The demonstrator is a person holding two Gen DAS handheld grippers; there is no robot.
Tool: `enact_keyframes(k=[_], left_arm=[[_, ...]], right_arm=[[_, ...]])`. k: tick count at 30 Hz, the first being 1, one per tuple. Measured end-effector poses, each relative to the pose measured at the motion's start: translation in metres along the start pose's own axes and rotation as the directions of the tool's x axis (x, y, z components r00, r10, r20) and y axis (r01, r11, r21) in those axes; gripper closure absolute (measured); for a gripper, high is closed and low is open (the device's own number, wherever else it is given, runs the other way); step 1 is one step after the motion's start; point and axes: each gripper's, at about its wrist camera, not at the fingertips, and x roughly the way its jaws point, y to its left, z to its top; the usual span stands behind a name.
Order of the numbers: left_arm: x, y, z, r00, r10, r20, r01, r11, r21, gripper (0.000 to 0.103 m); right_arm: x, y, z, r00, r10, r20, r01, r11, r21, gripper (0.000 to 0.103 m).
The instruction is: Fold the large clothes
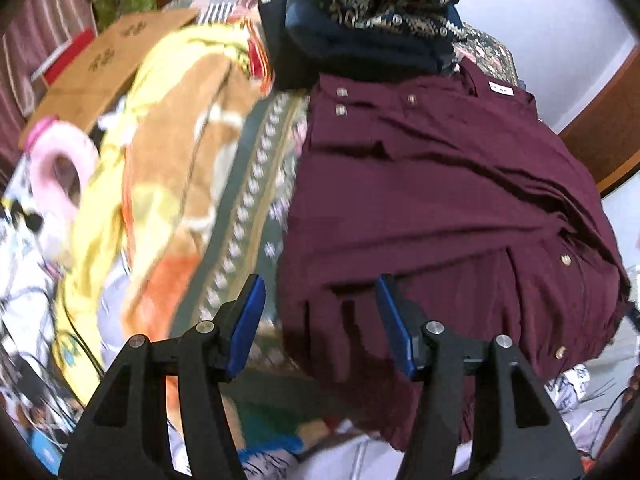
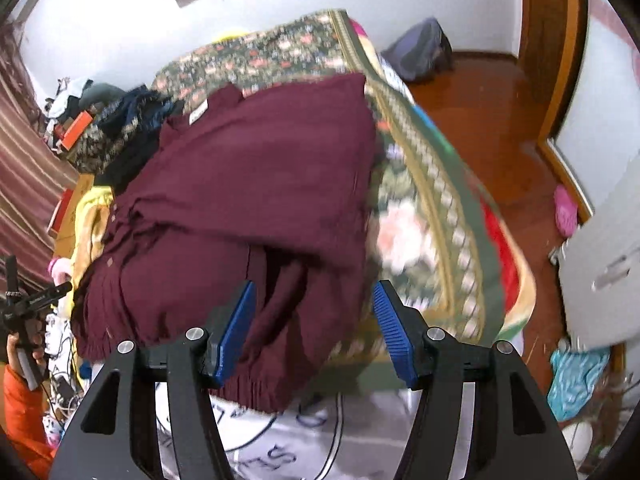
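A large maroon button-up garment point(image 1: 448, 200) lies spread on the bed over a floral blanket point(image 1: 256, 184); it also shows in the right wrist view point(image 2: 248, 184). My left gripper point(image 1: 320, 292) is open and empty, hovering over the garment's near left edge. My right gripper point(image 2: 314, 296) is open and empty, above the garment's near hem at its right corner. The garment's sleeves look folded in over its body. Its white label point(image 1: 500, 89) sits at the far collar.
A pile of dark patterned clothes point(image 1: 372, 8) lies beyond the garment. A yellow-orange blanket point(image 1: 168, 152), cardboard point(image 1: 108, 64) and a pink ring point(image 1: 60, 176) are to the left. The floral blanket point(image 2: 424, 216) drops to a wooden floor point(image 2: 500, 132) on the right.
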Motion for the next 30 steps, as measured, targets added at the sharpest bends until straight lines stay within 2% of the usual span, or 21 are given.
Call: enact_keyframes(k=[6, 11, 13, 14, 17, 19, 22, 24, 26, 28, 30], left_arm=[[0.019, -0.001, -0.031, 0.993, -0.079, -0.088, 0.072, 0.995, -0.076, 0.046], [0.031, -0.006, -0.045, 0.989, -0.104, -0.107, 0.091, 0.988, -0.122, 0.046], [0.031, -0.007, -0.046, 0.989, -0.108, -0.105, 0.093, 0.985, -0.143, 0.046], [0.031, -0.006, -0.046, 0.987, -0.119, -0.11, 0.101, 0.983, -0.155, 0.046], [0.03, 0.0, -0.046, 0.977, -0.167, -0.129, 0.14, 0.971, -0.195, 0.046], [0.026, 0.003, -0.046, 0.97, -0.205, -0.129, 0.175, 0.962, -0.21, 0.052], [0.016, 0.001, -0.046, 0.961, -0.256, -0.1, 0.233, 0.951, -0.203, 0.069], [0.004, -0.006, -0.04, 0.96, -0.271, -0.066, 0.257, 0.951, -0.172, 0.089], [-0.007, -0.015, -0.032, 0.959, -0.281, -0.03, 0.274, 0.952, -0.138, 0.094], [-0.023, -0.026, -0.021, 0.958, -0.285, 0.017, 0.286, 0.954, -0.091, 0.096], [-0.04, -0.032, -0.007, 0.948, -0.31, 0.067, 0.314, 0.947, -0.059, 0.097]], right_arm=[[0.014, 0.008, -0.018, 0.997, 0.056, -0.047, -0.054, 0.998, 0.037, 0.046], [0.033, 0.017, -0.026, 0.992, 0.082, -0.099, -0.078, 0.996, 0.043, 0.046], [0.037, 0.02, -0.028, 0.989, 0.101, -0.104, -0.097, 0.994, 0.047, 0.046], [0.038, 0.022, -0.028, 0.99, 0.102, -0.099, -0.098, 0.994, 0.043, 0.043], [0.034, 0.026, -0.028, 0.993, 0.095, -0.074, -0.095, 0.995, 0.014, 0.043], [0.029, 0.027, -0.027, 0.993, 0.102, -0.051, -0.102, 0.995, 0.004, 0.048], [0.018, 0.028, -0.024, 0.995, 0.097, -0.019, -0.098, 0.995, -0.017, 0.071], [0.011, 0.027, -0.02, 0.994, 0.11, 0.004, -0.11, 0.994, -0.021, 0.086], [0.003, 0.029, -0.014, 0.991, 0.128, 0.03, -0.127, 0.991, -0.031, 0.091], [-0.006, 0.034, -0.005, 0.987, 0.149, 0.058, -0.146, 0.988, -0.053, 0.092], [-0.013, 0.043, 0.008, 0.981, 0.172, 0.087, -0.165, 0.982, -0.088, 0.093]])
